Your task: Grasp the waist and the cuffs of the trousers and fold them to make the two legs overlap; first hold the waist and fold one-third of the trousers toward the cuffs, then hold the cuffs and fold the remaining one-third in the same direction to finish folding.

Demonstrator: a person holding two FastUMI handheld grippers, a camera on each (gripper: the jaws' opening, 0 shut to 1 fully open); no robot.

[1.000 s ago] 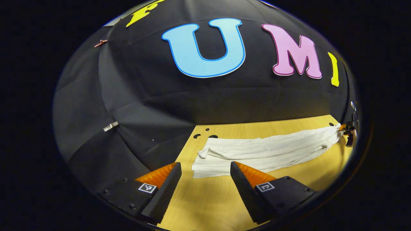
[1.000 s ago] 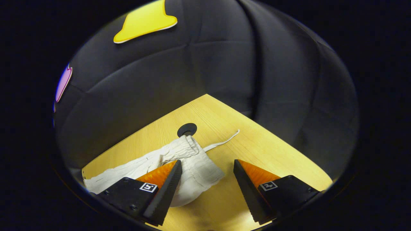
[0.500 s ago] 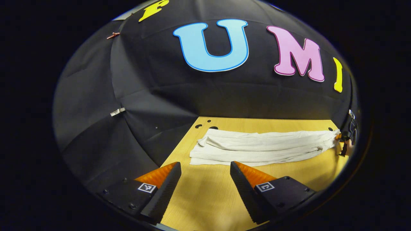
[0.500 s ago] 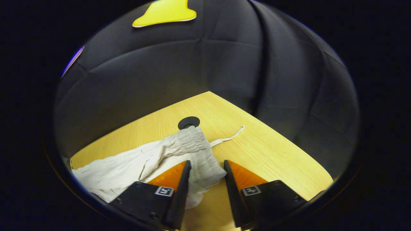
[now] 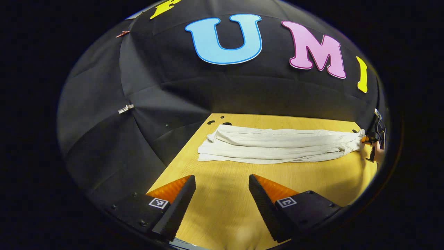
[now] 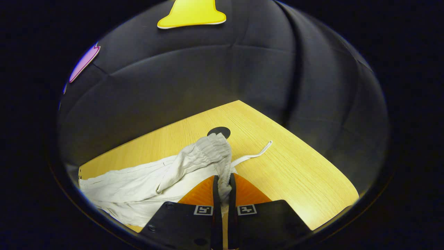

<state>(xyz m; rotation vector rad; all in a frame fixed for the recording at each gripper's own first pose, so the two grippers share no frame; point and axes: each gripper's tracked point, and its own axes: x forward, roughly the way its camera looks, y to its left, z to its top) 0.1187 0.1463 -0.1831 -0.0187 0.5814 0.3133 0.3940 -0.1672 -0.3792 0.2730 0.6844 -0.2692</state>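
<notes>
So the trousers [image 5: 277, 146] are laid lengthwise on the table [image 5: 222, 208] with legs already overlapped; the waist [image 6: 211, 149] is pinched by the right gripper [image 6: 222, 189] beside the table's hole [image 6: 219, 131]; the left gripper [image 5: 222, 194] is held agape, short of the cuffs; both thirds look still unfolded.

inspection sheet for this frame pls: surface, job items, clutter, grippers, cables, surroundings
Surface: wooden table, holes near the back corners.
Job's things: white trousers lying lengthwise, legs overlapped; waist bunched and lifted, drawstring trailing on the table.
Clutter: nothing seen.
Grippers: left gripper open above bare table, short of the cuffs; right gripper shut on the waist.
Cables: nothing seen.
Surroundings: black cloth wall, small clip on it.
</notes>
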